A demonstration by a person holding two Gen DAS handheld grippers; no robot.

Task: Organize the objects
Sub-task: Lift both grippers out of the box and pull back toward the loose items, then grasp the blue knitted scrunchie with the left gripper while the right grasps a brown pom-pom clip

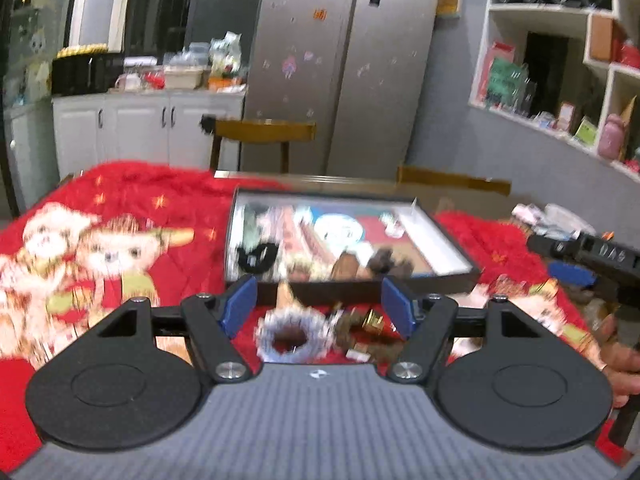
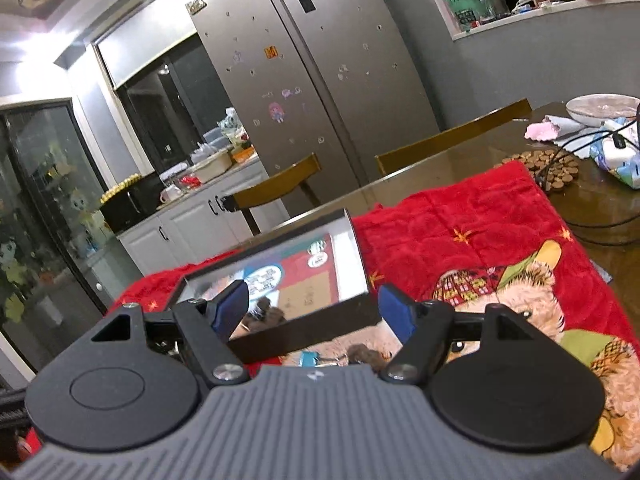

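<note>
A black-rimmed tray (image 1: 440, 276) with a printed inside lies on the red blanket (image 1: 168, 200). In it are a black hair tie (image 1: 256, 258) and brown hair clips (image 1: 384, 262). My left gripper (image 1: 318, 306) is open and empty, just short of the tray. Between its fingers on the blanket lie a white frilly scrunchie (image 1: 290, 336) and brown and gold hair pieces (image 1: 366, 330). My right gripper (image 2: 312, 310) is open and empty over the tray's near edge (image 2: 304, 340). It shows at the right in the left wrist view (image 1: 588, 256).
Wooden chairs (image 1: 262, 132) stand behind the table, with a fridge (image 1: 340, 60) and white cabinets beyond. In the right wrist view a cork trivet (image 2: 548, 166), cables, a bowl (image 2: 600, 108) and packets lie on the bare table beyond the blanket (image 2: 480, 224).
</note>
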